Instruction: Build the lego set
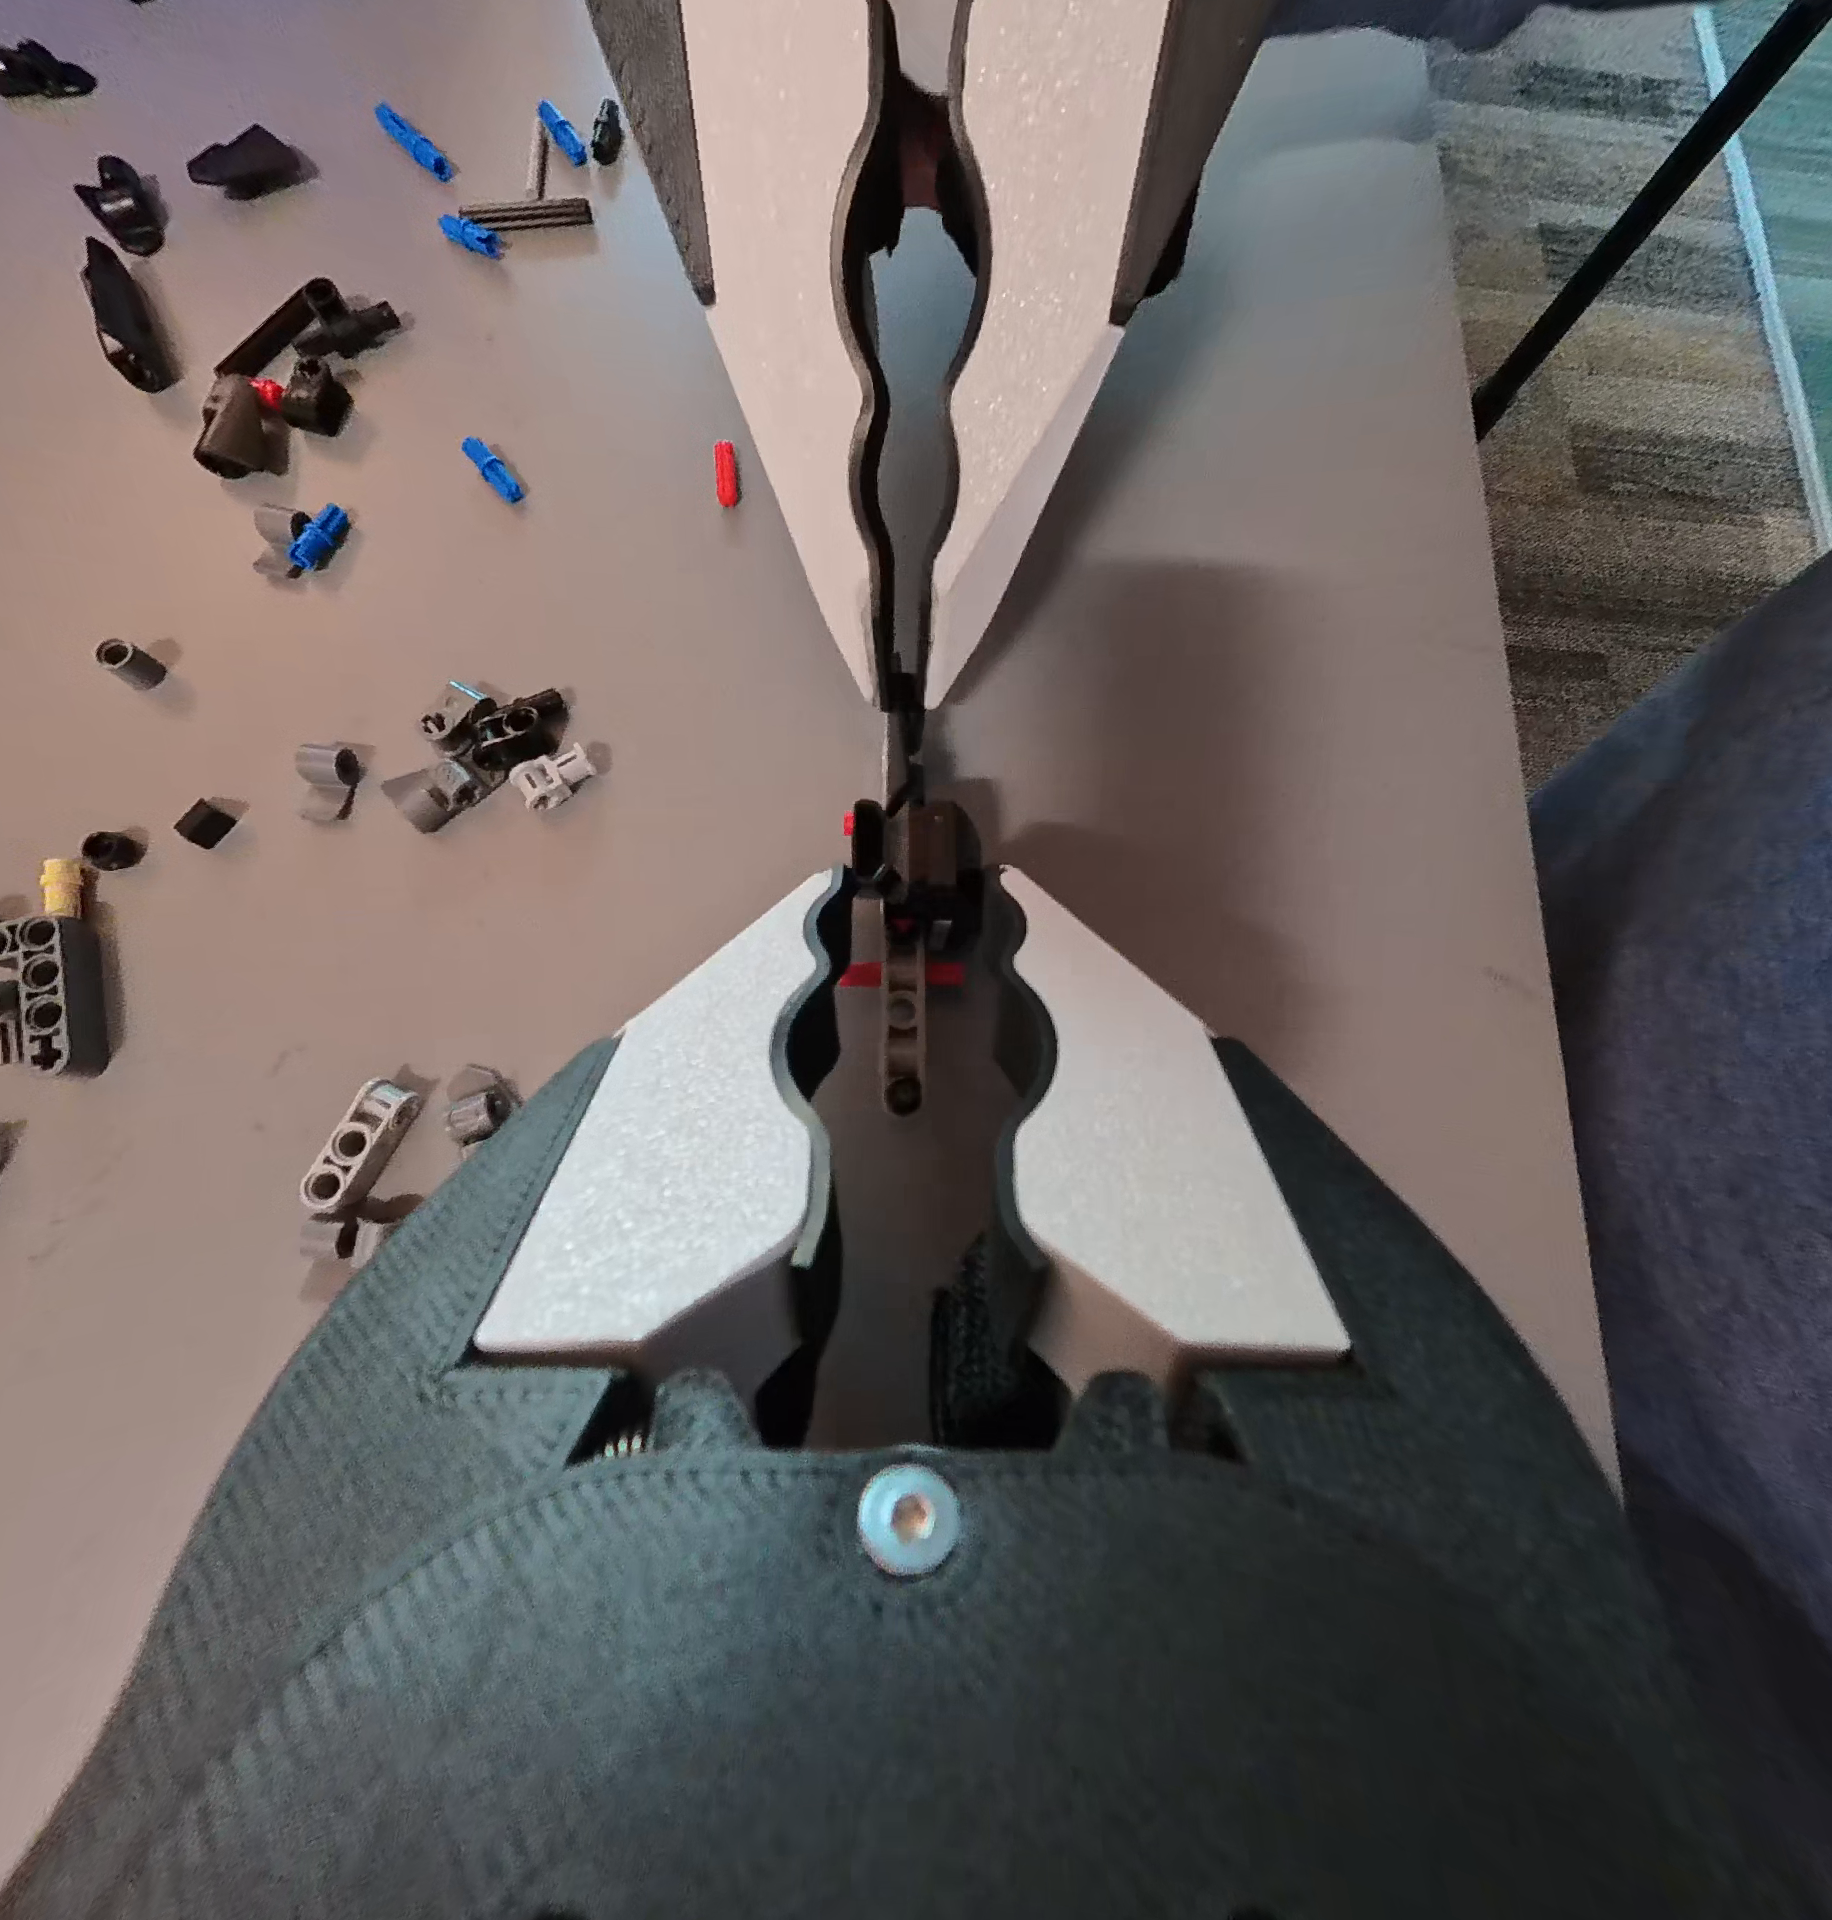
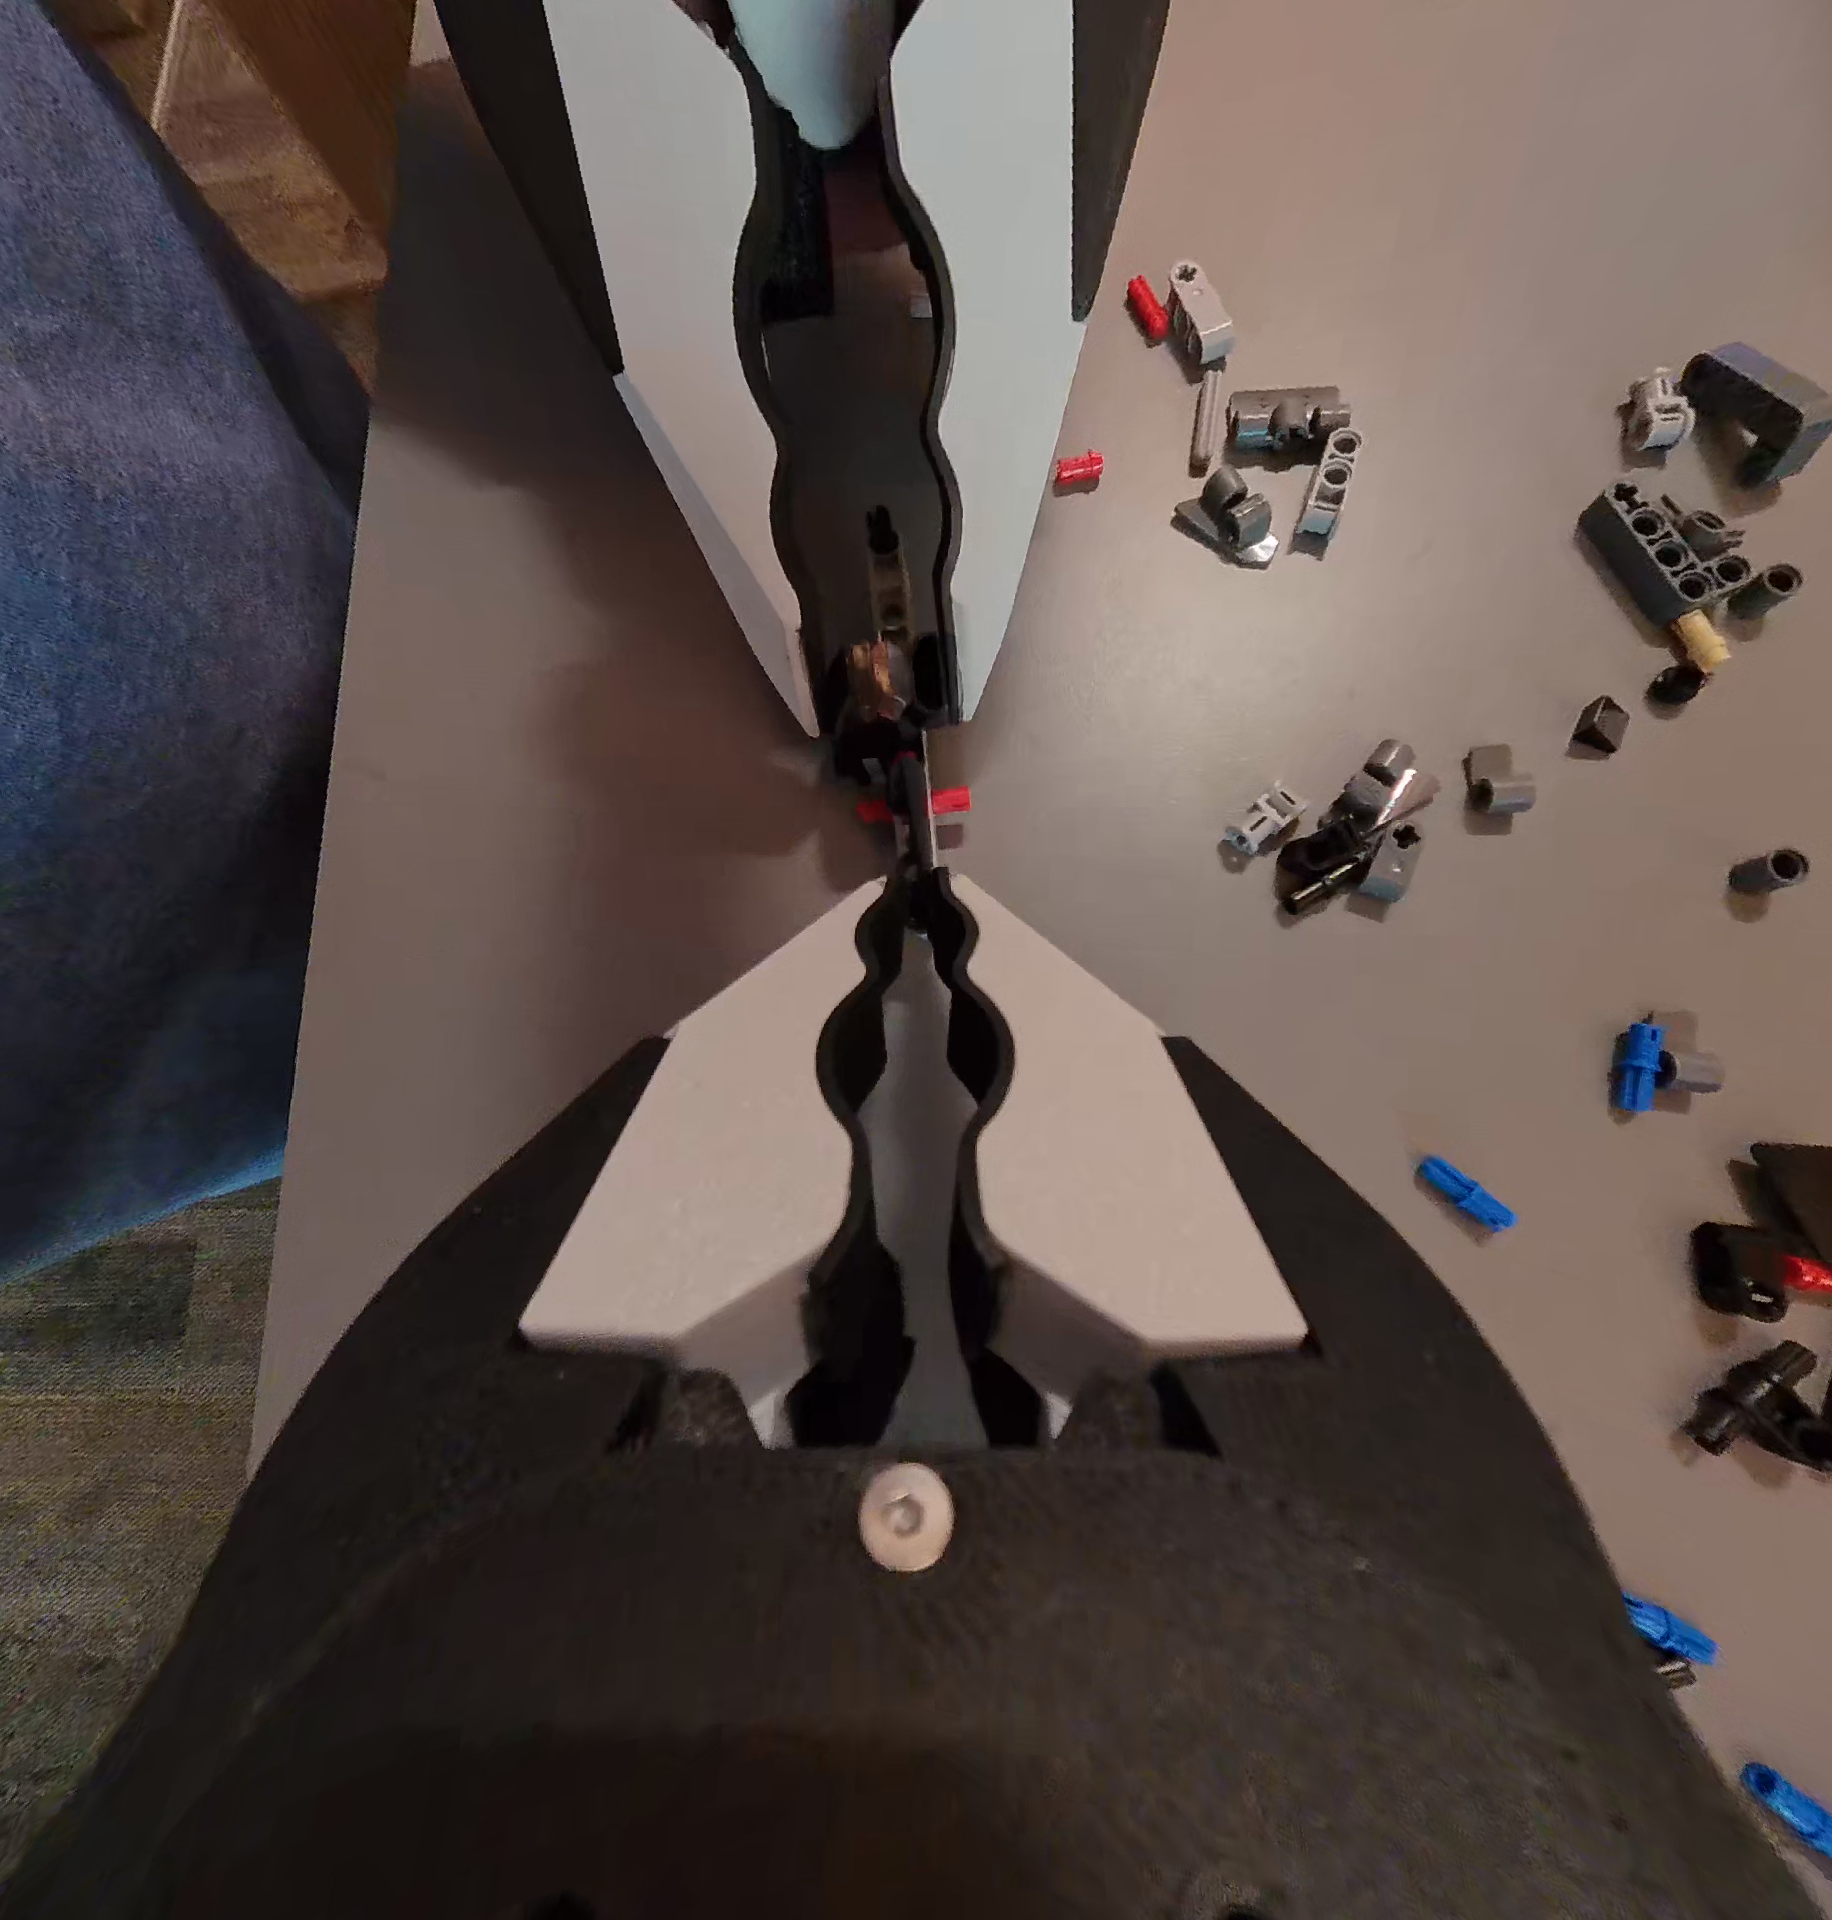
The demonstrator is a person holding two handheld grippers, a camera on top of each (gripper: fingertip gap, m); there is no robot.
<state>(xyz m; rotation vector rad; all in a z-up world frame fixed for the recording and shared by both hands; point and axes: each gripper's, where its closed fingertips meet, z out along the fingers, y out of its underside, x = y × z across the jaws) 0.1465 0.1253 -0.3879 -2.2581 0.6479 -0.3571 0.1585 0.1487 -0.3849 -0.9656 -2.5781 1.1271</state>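
Near the grey table's (image 1: 1255, 727) 3 o'clock edge, the left gripper (image 1: 917, 883) clamps a small grey-black-red lego assembly (image 1: 907, 935). At 12 o'clock the right gripper (image 2: 917, 888), nearly closed, pinches its thin black pin (image 2: 907, 821). Loose lego pieces (image 1: 372, 520) crowd 9 o'clock.

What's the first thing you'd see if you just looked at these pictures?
The two grippers meeting tip to tip above the grey table: the left gripper holds a small lego assembly with red pins, and the right gripper pinches a thin black piece at its end. Next, the loose lego parts, black, grey and blue, strewn over the table beside them.
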